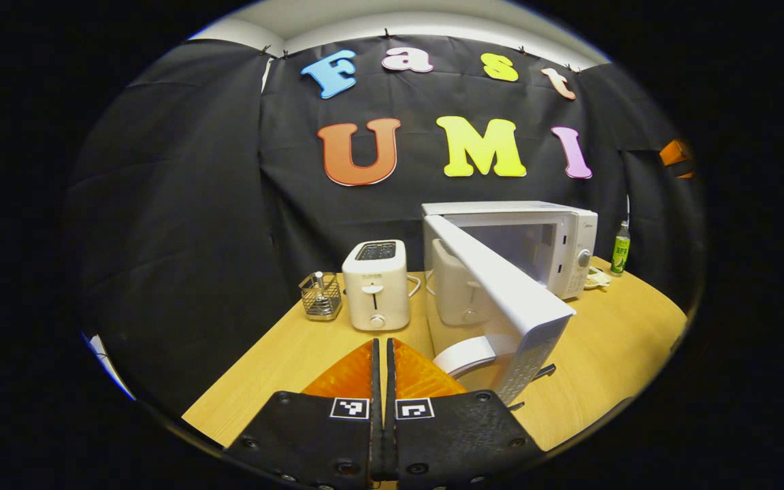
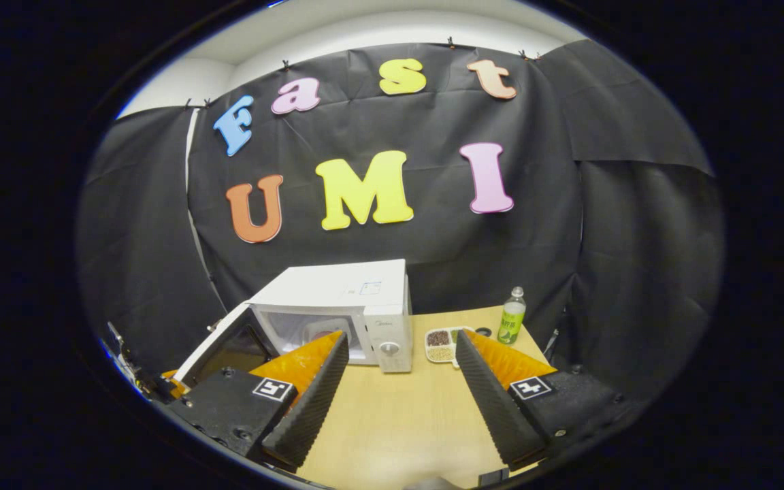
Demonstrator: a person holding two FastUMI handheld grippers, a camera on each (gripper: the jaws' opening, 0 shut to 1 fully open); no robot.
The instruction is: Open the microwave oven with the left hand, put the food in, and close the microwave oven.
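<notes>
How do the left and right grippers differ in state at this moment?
The left gripper has its fingers pressed together with nothing between them; the right gripper has its fingers spread wide apart, also empty. The left gripper sits close beside the open microwave door, by its handle; the right gripper hangs farther back over the table, facing the microwave and the food tray. Neither holds anything.

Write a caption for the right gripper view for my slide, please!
Open tongs face the white microwave with its door swung open, a food tray and green bottle waiting beside it.
</notes>
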